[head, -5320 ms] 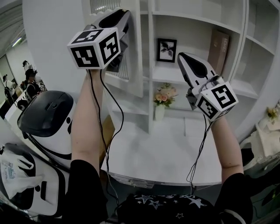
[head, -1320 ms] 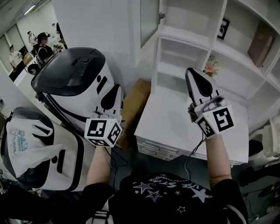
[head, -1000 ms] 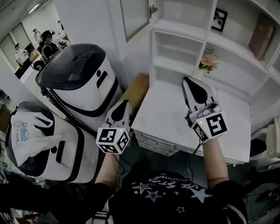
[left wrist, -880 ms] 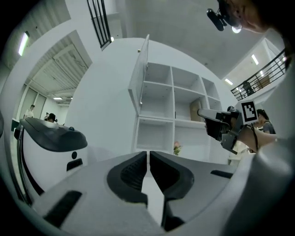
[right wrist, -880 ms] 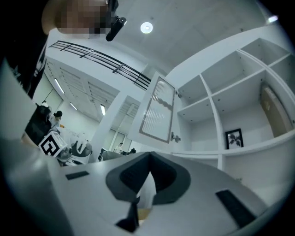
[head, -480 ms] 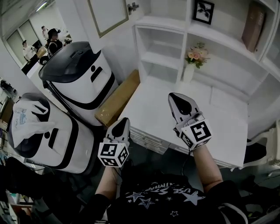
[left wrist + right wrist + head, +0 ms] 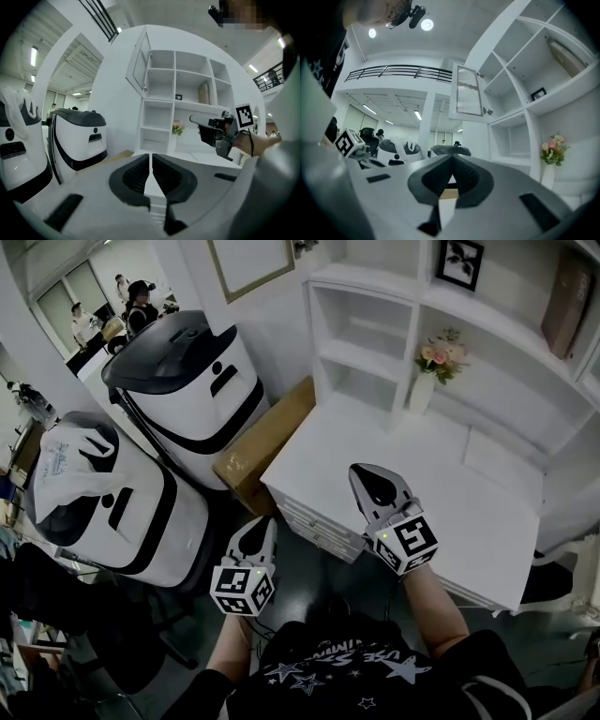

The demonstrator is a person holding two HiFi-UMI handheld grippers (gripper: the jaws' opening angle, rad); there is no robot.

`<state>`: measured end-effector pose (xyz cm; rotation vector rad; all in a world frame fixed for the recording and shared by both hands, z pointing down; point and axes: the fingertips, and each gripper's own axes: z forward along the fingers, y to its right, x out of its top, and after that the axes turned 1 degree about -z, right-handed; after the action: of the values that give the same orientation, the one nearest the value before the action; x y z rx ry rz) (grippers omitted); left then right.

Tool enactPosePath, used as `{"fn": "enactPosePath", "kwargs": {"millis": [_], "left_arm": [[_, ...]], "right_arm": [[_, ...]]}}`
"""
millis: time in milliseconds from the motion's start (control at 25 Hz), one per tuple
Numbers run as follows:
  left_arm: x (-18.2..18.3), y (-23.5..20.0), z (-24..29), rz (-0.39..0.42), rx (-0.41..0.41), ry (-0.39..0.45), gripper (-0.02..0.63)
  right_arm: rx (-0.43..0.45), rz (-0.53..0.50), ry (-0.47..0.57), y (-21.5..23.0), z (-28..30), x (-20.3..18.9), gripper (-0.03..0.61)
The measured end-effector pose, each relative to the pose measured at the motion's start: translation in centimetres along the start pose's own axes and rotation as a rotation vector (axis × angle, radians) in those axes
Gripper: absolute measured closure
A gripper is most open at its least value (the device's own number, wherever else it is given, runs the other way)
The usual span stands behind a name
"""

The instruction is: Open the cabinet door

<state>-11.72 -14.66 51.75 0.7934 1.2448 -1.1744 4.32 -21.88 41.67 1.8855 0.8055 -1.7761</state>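
The cabinet door [image 7: 251, 263], white-framed with a ribbed glass pane, stands swung open at the top left of the white shelf unit [image 7: 412, 324]. The left gripper view shows the door [image 7: 140, 65] angled outward. In the right gripper view, the door [image 7: 468, 91] and its small knob [image 7: 488, 111] show. My left gripper [image 7: 264, 524] is shut and empty, low in front of the white desk [image 7: 469, 512]. My right gripper [image 7: 362, 473] is also shut and empty, hovering over the desk's front part. Both are far below the door, touching nothing.
Two white-and-black machines [image 7: 187, 381] [image 7: 112, 507] stand left of the desk, with a cardboard box [image 7: 267, 439] wedged between them and the desk. A vase of flowers [image 7: 429, 367], a framed picture [image 7: 464, 261] and a brown box [image 7: 568, 301] sit on the shelves. People stand far off [image 7: 139, 298].
Both grippers have dropped from shelf height down to the desk's front edge. The left one, earlier up at the door, came away from it; the door stays open.
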Motion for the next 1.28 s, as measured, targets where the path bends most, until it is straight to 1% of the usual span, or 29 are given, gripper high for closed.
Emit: {"fn": "enactPosePath", "kwargs": {"millis": [240, 400, 480, 640, 880, 1080, 1280], "left_arm": [[0.3, -0.2, -2.5, -0.002, 0.012, 0.045, 0.586], [0.7, -0.2, -6.4, -0.004, 0.020, 0.065, 0.586], [0.3, -0.3, -8.7, -0.014, 0.031, 0.063, 0.586], [-1.1, -0.2, -13.2, -0.041, 0.041, 0.054, 0.586], [-1.7, 1.0, -18.9, -0.047, 0.023, 0.071, 0.586], [-2.8, 2.7, -23.4, -0.045, 0.001, 0.069, 0.586], [-4.8, 1.8, -27.6, -0.065, -0.006, 0.066, 0.586]], "right_arm": [[0.041, 0.025, -0.054, -3.7, -0.1, -2.2, 0.572], [0.054, 0.040, -0.077, -6.7, -0.7, -2.2, 0.572], [0.057, 0.035, -0.083, -8.3, -1.4, -2.0, 0.572], [0.054, 0.045, -0.092, -11.5, -3.5, -1.4, 0.572], [0.049, 0.038, -0.103, -16.5, -7.6, -0.2, 0.573], [0.028, 0.048, -0.130, -20.1, -11.4, -0.5, 0.573], [0.004, 0.029, -0.153, -24.2, -13.8, -0.7, 0.574]]}}
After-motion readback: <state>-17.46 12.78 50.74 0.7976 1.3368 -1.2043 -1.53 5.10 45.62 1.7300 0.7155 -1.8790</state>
